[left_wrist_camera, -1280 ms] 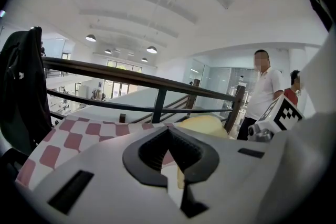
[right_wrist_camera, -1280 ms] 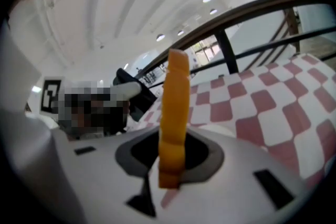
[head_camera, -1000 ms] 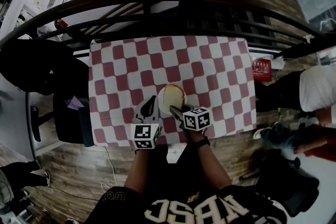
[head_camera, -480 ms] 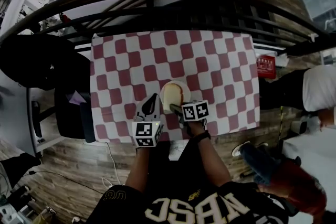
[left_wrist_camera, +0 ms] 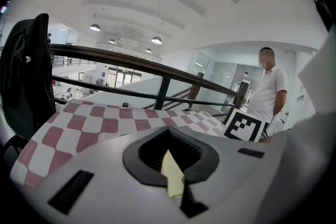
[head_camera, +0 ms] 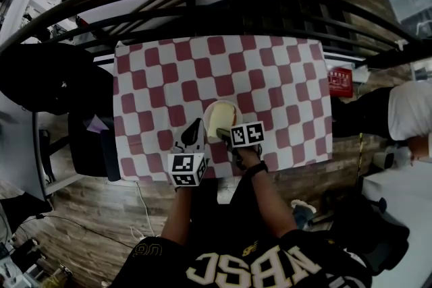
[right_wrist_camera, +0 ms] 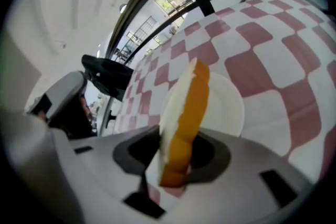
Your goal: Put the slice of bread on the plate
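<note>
The round white plate [right_wrist_camera: 227, 107] is being half hidden by the orange-crusted slice of bread [right_wrist_camera: 184, 118], clamped on edge above it by the fingers of the right gripper [right_wrist_camera: 173, 157]. The fingers of the left gripper [left_wrist_camera: 176, 165] are being pressed together.

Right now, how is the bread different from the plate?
The bread stands on its edge, pinched in the right gripper; the plate lies flat on the checked cloth. The bread has an orange-brown crust along its edge; the plate is plain white all over. Both are mostly white.
</note>
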A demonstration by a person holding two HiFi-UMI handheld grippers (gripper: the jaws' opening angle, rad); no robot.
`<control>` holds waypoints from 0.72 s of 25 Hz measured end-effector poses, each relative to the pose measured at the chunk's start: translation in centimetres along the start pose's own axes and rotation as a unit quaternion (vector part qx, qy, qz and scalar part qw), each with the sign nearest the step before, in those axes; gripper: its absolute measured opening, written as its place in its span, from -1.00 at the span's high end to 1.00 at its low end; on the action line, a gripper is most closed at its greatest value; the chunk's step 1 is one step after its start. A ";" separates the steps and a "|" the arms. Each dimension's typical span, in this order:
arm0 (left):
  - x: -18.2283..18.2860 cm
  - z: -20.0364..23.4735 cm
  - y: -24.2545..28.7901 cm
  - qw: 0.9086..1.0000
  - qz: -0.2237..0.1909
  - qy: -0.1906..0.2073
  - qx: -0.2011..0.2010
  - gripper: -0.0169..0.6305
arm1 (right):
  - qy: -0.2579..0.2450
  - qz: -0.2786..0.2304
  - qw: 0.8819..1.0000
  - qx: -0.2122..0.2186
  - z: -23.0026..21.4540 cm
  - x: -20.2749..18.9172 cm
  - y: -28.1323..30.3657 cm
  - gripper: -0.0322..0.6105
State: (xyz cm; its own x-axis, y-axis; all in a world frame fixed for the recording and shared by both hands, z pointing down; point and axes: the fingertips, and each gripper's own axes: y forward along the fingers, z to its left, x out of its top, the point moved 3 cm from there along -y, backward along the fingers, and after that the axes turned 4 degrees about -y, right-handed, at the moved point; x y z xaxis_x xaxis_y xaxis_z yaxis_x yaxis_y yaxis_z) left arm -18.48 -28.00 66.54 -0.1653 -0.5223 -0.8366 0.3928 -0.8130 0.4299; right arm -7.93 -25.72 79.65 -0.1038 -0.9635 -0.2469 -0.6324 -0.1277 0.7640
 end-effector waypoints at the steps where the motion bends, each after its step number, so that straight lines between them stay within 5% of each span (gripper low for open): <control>1: 0.0 -0.1 0.0 1.000 0.001 -0.002 0.000 0.89 | -0.001 0.001 1.000 -0.001 0.0 0.1 0.0 0.46; 6: -0.2 -0.7 0.1 1.000 0.005 -0.002 -0.004 0.89 | -0.033 0.017 0.999 -0.029 -0.3 0.2 -0.2 0.17; 10: -0.3 -1.0 0.0 1.000 0.009 -0.004 -0.004 0.89 | -0.064 0.013 0.997 -0.049 -0.5 0.4 -0.6 0.13; 18: -0.7 -1.7 0.0 1.000 0.010 -0.006 -0.007 0.89 | -0.155 0.017 0.978 -0.141 -2.1 0.7 -2.4 -0.29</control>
State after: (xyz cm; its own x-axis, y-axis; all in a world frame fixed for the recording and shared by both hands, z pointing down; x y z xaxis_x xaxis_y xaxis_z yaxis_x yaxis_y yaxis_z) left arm -16.79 -27.20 66.58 -0.1676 -0.5421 -0.8234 0.4091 -0.7982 0.4422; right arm -4.86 -26.59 78.93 -0.3761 -0.8559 -0.3548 -0.3932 -0.1993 0.8976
